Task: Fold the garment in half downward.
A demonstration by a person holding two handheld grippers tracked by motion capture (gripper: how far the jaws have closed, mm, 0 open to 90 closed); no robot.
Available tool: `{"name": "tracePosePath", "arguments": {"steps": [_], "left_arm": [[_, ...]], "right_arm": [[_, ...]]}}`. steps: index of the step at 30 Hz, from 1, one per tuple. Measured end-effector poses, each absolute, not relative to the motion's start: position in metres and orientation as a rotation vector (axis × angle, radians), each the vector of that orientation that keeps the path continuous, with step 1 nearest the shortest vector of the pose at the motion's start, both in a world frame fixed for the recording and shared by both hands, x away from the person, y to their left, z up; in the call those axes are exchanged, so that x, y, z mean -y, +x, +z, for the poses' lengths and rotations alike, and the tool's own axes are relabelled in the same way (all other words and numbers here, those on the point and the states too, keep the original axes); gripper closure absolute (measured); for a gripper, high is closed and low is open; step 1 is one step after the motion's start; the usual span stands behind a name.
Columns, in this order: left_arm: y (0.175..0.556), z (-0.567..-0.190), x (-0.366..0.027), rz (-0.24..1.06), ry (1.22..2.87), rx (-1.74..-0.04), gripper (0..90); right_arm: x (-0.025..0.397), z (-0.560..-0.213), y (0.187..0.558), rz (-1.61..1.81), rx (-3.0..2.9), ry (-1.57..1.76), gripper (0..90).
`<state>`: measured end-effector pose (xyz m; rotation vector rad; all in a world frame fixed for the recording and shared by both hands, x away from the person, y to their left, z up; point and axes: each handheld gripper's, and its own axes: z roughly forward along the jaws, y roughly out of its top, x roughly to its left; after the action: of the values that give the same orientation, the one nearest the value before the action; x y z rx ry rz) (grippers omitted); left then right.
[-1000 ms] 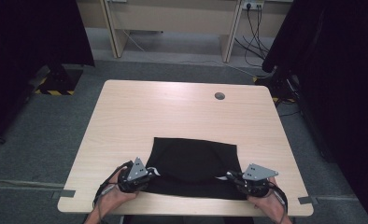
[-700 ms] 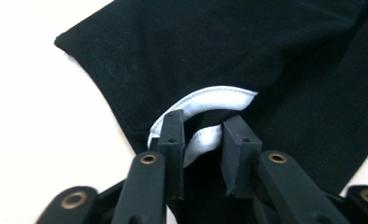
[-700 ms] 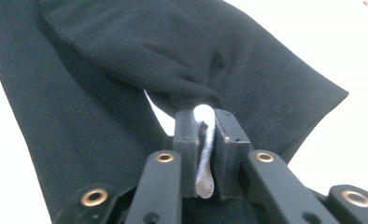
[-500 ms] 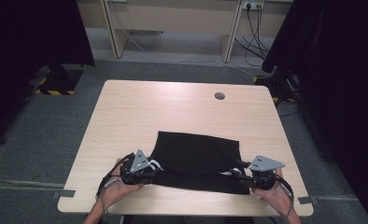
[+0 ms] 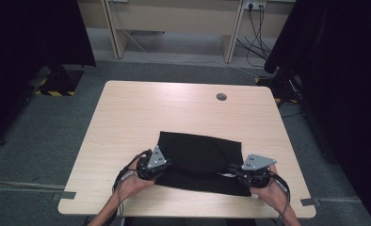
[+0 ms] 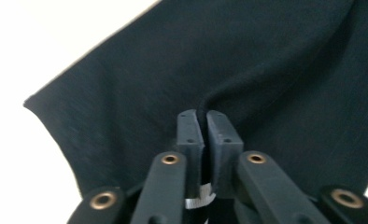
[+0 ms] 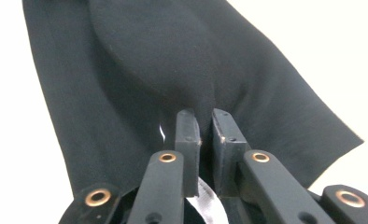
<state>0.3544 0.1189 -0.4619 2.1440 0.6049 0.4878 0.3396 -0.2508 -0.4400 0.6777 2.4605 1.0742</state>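
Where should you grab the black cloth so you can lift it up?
Probably along its near edge, coming from the person's side. The black cloth lies flat on the table, so only an edge offers a fold to pinch. The left gripper and right gripper each grip that edge, jaws shut on bunched fabric, one near each corner.

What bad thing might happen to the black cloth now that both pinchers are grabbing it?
1. Each gripper's fingers pinch just a thin fold of the black cloth: the left gripper and the right gripper. A hard pull might let the fold slip out.
2. The cloth lies close to the near edge of the table, so a dropped side might slide off.
3. It sags and wrinkles between the grippers, so uneven pulling might leave it crooked.
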Motion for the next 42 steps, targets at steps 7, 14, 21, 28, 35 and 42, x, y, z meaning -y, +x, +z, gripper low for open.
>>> {"name": "tracePosePath", "arguments": {"steps": [7, 14, 21, 28, 35, 42], "left_arm": [[0.318, -0.444, -0.134, 0.444, 2.107, -0.543, 85.3], [0.301, -0.466, -0.143, 0.317, 2.123, -0.584, 62.2], [0.330, -0.445, -0.132, 0.324, 1.917, -0.725, 35.5], [0.338, -0.472, -0.113, 0.343, 2.127, -0.827, 32.3], [0.322, -0.483, -0.134, 0.339, 2.143, -0.777, 29.6], [0.322, -0.483, -0.133, 0.364, 2.157, -0.777, 20.8]], "right_arm": [[0.254, -0.418, 0.307, 1.142, -2.436, 0.590, 81.8], [0.257, -0.441, 0.273, 1.215, -2.504, 0.705, 52.3], [0.262, -0.423, 0.300, 1.219, -2.363, 0.860, 44.8], [0.243, -0.453, 0.338, 1.095, -2.387, 0.974, 41.8], [0.247, -0.478, 0.334, 1.063, -2.402, 1.018, 38.4], [0.253, -0.476, 0.330, 1.054, -2.401, 1.043, 38.4]]}}
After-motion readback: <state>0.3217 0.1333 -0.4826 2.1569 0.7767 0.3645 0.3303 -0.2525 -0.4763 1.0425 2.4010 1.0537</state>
